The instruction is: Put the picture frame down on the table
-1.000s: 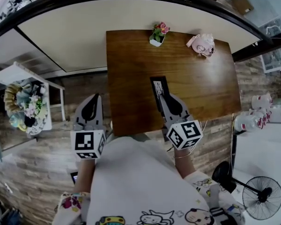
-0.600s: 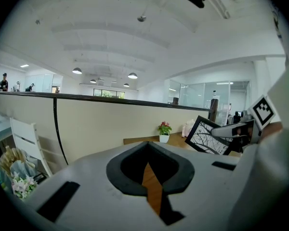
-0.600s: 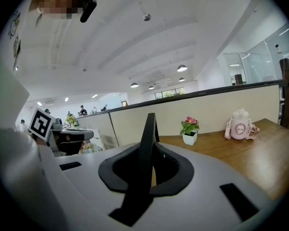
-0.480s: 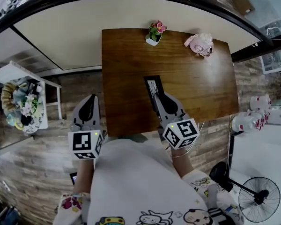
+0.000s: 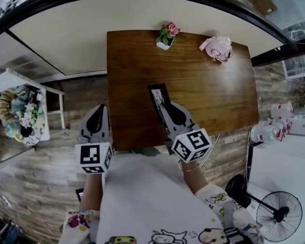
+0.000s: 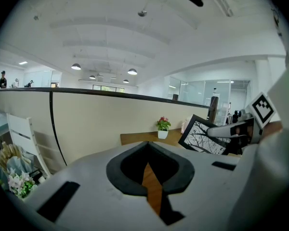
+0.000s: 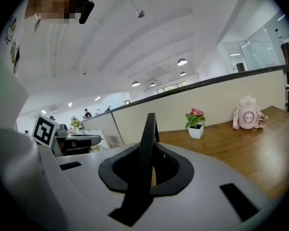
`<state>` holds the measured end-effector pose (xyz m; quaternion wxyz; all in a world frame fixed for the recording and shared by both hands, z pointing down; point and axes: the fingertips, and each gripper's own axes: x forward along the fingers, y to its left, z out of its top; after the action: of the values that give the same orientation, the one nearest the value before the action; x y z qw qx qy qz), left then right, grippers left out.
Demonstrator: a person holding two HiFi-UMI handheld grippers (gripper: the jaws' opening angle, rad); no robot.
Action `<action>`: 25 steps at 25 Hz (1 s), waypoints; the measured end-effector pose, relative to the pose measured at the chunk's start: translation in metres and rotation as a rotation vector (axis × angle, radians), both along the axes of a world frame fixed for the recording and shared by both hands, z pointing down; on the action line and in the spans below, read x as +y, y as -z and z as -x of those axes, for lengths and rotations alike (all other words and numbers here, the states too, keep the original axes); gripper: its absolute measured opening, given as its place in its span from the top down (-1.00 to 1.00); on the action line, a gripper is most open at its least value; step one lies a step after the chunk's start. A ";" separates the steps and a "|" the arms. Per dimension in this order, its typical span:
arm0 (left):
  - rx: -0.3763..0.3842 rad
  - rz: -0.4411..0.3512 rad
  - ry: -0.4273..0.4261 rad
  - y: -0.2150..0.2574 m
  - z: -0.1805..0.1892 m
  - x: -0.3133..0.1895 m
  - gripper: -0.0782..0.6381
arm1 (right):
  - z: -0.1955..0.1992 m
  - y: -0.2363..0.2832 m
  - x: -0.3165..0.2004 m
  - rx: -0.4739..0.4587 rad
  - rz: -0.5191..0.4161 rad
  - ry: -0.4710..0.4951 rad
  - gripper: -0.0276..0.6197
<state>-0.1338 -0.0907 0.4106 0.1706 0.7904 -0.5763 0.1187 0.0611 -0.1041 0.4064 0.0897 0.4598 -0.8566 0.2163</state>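
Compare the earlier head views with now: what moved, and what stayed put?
The right gripper, still shut on the picture frame, carried it slightly left over the table; it is not yet laid down. The left gripper, flower pot and pink bottle kept their places.

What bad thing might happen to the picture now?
The right gripper pinches the picture frame by just one thin edge, so it might slip or twist. It looks lifted off the table and tilted, so opening the jaws now could let it drop and bang.
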 end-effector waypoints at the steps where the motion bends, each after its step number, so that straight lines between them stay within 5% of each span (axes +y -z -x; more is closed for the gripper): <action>1: 0.001 0.005 -0.004 -0.002 -0.002 0.000 0.77 | 0.001 -0.002 -0.001 -0.001 0.005 0.003 0.77; 25: 0.008 0.144 -0.073 -0.068 -0.021 0.014 0.77 | 0.023 -0.072 0.003 -0.154 0.197 -0.016 0.77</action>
<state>-0.1125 -0.0772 0.4785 0.2249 0.7969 -0.5364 0.1630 0.0385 -0.1012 0.4786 0.0666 0.4376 -0.8319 0.3348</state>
